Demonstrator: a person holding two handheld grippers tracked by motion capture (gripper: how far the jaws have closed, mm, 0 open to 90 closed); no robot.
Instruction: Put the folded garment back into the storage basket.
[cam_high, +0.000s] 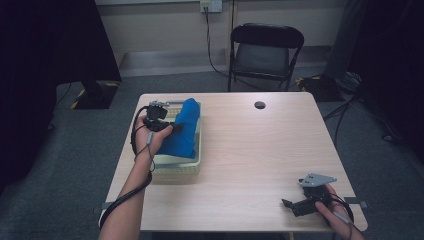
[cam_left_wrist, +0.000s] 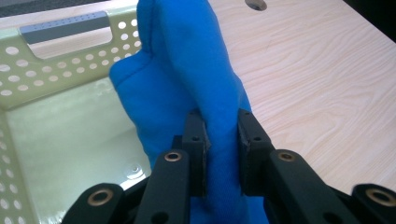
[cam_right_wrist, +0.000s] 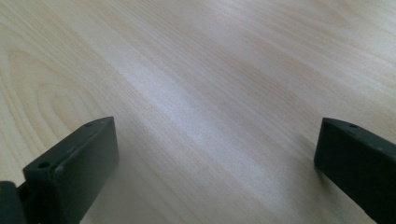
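A blue cloth (cam_high: 183, 128) drapes over the right side of a pale green perforated basket (cam_high: 176, 166) on the left half of the table. My left gripper (cam_high: 172, 128) is shut on a fold of the blue cloth (cam_left_wrist: 187, 60); in the left gripper view both black pads (cam_left_wrist: 196, 133) pinch the fabric over the basket's right rim, with my left gripper (cam_left_wrist: 222, 126) above the basket (cam_left_wrist: 56, 70). My right gripper (cam_high: 286, 204) lies low near the table's front right corner, open. In the right gripper view my right gripper (cam_right_wrist: 215, 144) has bare wood between its wide jaws.
A dark round hole (cam_high: 259, 105) sits in the wooden table (cam_high: 250, 150) near its far edge. A black folding chair (cam_high: 265, 50) stands behind the table. Cables trail from both grippers toward the front edge. The basket floor (cam_left_wrist: 70, 149) holds nothing on its left side.
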